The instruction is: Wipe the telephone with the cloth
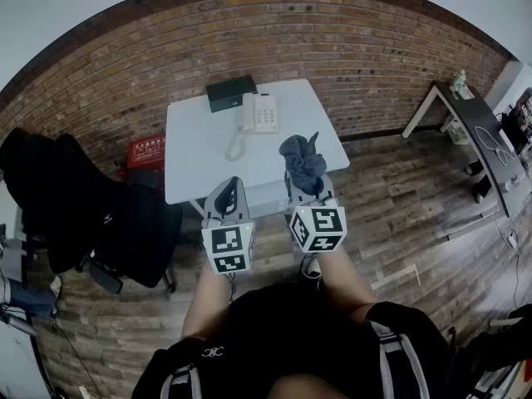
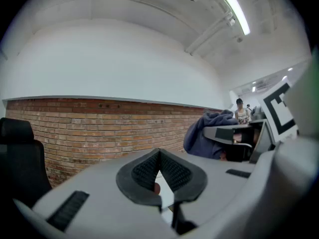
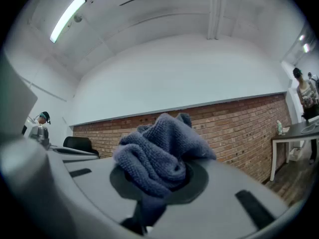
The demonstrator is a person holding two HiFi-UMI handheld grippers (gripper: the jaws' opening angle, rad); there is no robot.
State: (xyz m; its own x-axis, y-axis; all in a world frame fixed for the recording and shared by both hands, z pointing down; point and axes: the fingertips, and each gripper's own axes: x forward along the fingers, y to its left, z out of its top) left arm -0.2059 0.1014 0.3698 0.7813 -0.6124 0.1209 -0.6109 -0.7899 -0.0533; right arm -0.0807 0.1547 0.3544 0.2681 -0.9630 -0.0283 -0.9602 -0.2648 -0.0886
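A white telephone [image 1: 259, 113] with a coiled cord sits at the back of the white table [image 1: 199, 160], close to the brick wall. My right gripper [image 1: 305, 181] is shut on a bunched grey-blue cloth [image 1: 303, 161], which bulges out of its jaws [image 3: 162, 156]. It hangs over the table's near right part, well short of the telephone. My left gripper [image 1: 233, 191] is shut with nothing in it, its ribbed pads [image 2: 172, 172] meeting, at the table's near edge. Both grippers point upward at the wall. The cloth [image 2: 212, 133] also shows to the right in the left gripper view.
A dark flat box [image 1: 231, 92] lies just left of the telephone at the table's back. A black office chair draped with dark clothing [image 1: 91, 210] stands left of the table, with a red case [image 1: 145, 151] behind it. A dark desk [image 1: 482, 135] stands far right.
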